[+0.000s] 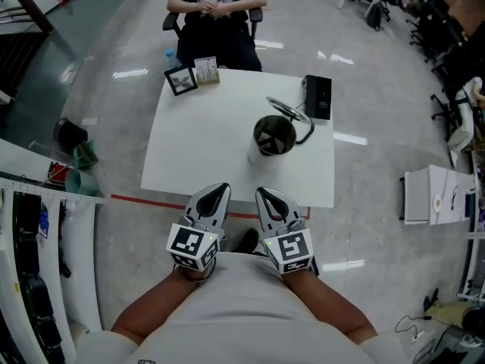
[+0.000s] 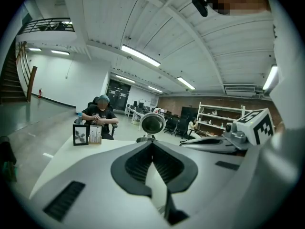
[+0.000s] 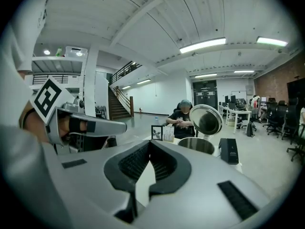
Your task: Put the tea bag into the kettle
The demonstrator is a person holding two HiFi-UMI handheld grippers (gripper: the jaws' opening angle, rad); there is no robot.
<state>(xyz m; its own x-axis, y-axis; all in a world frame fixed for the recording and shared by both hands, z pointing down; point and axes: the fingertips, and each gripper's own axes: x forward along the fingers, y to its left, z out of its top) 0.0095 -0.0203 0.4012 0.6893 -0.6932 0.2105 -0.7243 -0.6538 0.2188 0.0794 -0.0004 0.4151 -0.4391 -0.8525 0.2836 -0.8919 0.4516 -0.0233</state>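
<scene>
Holding clenched and empty at table (image 1: 204, 154) near edge: left gripper (image 1: 218, 192), right gripper (image 1: 265, 196). Kettle (image 1: 274, 135) open at 1 o'clock; tea bag probably in box (image 1: 206, 70), 12 o'clock. Open jaws early, pinch one.

The left gripper (image 2: 152, 143) has its jaws together, empty. Beyond them on the desk (image 2: 57, 161) stand the kettle (image 2: 152, 124), lid up, and a picture frame (image 2: 81, 134) to its left.

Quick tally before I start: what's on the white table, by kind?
kettle: 1
picture frame: 1
small box: 1
black box: 1
Total: 4
</scene>
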